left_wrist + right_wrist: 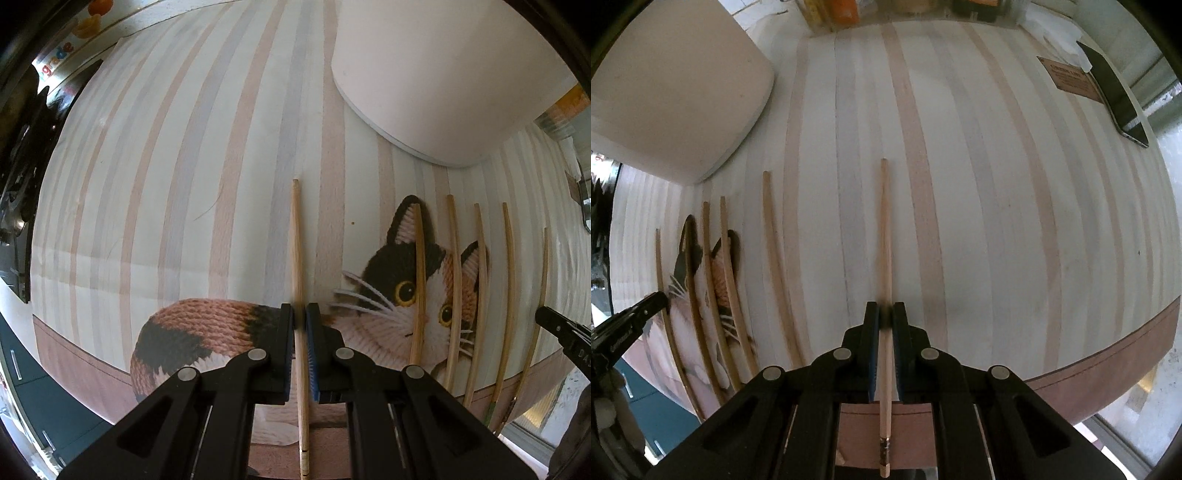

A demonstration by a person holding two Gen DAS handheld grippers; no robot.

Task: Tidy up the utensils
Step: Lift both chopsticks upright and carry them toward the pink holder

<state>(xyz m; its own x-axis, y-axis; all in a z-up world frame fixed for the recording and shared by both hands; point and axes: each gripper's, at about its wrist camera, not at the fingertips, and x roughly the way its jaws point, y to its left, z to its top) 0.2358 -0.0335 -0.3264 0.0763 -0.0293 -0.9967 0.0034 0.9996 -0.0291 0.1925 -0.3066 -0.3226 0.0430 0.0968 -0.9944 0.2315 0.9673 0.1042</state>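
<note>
In the left wrist view my left gripper (299,319) is shut on a pale wooden chopstick (296,240), which runs straight ahead between the pads over the striped cat placemat (166,166). Several more chopsticks (456,277) lie side by side to the right, across the cat's face. In the right wrist view my right gripper (885,314) is shut on another wooden chopstick (884,229), its marked butt end sticking out behind the pads. The row of loose chopsticks (772,240) lies to its left. Both grippers point down at the mat.
A white rounded board (443,74) (672,85) lies at the mat's far side. A dark phone (1115,96) and a brown label (1071,79) sit at the far right. Jars and packets (842,11) line the back edge. The mat's brown border (1108,369) marks the near edge.
</note>
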